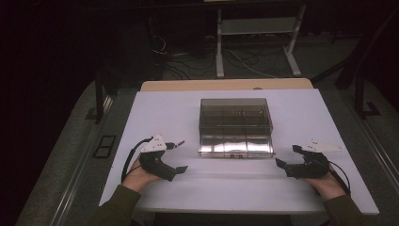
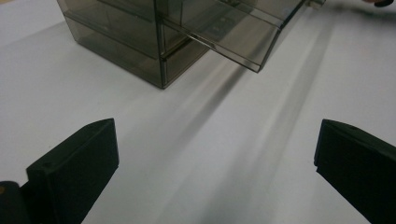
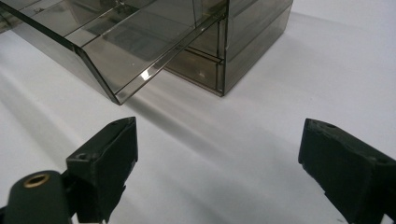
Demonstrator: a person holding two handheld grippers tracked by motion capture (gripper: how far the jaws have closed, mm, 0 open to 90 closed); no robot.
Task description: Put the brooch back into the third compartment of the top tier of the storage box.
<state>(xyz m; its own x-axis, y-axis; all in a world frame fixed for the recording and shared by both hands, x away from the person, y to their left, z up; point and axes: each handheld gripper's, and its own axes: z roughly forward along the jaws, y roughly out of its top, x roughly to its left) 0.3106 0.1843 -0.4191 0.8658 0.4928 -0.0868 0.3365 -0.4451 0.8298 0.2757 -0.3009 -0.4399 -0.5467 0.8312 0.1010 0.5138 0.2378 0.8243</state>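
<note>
A smoky see-through plastic drawer box [image 1: 235, 125] stands in the middle of the white table [image 1: 164, 113]. One drawer [image 1: 235, 146] sticks out from its front toward me. My left gripper [image 1: 182, 156] rests on the table to the left of the box front, open, with nothing between its jaws. My right gripper [image 1: 287, 155] rests to the right of the box front, also open and empty. In the left gripper view the gripper [image 2: 215, 140] faces the box corner [image 2: 161, 70] and the protruding drawer [image 2: 233, 39]. From the right gripper [image 3: 217, 135], the drawer [image 3: 116, 51] shows up close.
A strip of wooden tabletop [image 1: 226, 84] runs behind the white sheet. On the dark floor beyond stand a metal frame [image 1: 256, 42] and loose cables [image 1: 188, 61]. White surface lies free in front of the box and on both sides.
</note>
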